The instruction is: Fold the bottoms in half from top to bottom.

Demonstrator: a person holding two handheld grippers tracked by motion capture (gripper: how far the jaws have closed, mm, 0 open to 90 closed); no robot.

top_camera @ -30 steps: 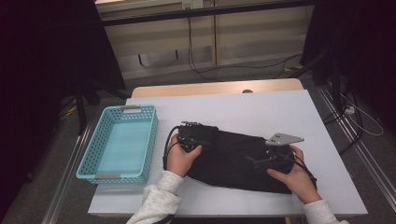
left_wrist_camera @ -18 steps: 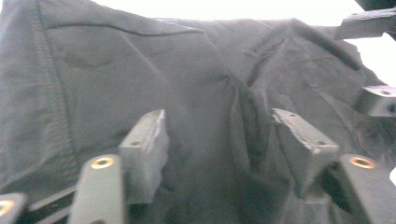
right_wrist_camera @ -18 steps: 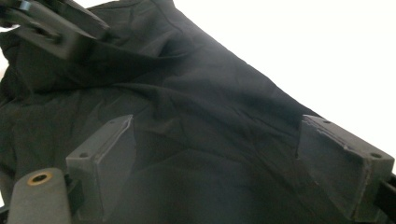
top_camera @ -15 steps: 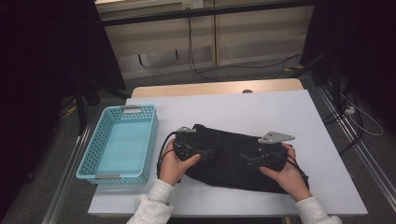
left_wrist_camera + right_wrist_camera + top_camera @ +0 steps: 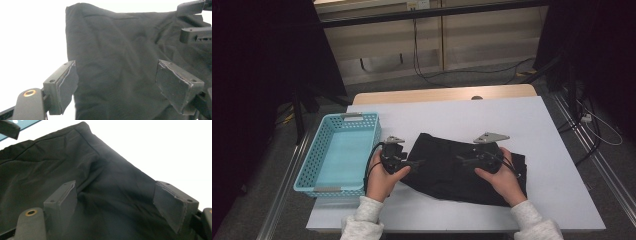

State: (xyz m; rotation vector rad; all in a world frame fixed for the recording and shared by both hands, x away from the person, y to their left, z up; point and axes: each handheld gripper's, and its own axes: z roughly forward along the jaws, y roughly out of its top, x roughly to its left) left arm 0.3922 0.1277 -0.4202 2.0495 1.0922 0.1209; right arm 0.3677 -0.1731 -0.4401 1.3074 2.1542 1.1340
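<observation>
Nearest the person, both hands sit at the front half of the white table (image 5: 557,150), each with a gripper pointed inward over the black garment (image 5: 447,167) that lies flat between them. The left gripper (image 5: 412,164) is at the cloth's left edge; its jaws have just been opening and now stand wide, with the fabric under them and nothing pinched. The right gripper (image 5: 464,160) hovers over the cloth's right half, jaws wide though they have just been closing a little, pads clear of the fabric. Left of the garment, just beside it, stands the light blue basket (image 5: 312,167).
</observation>
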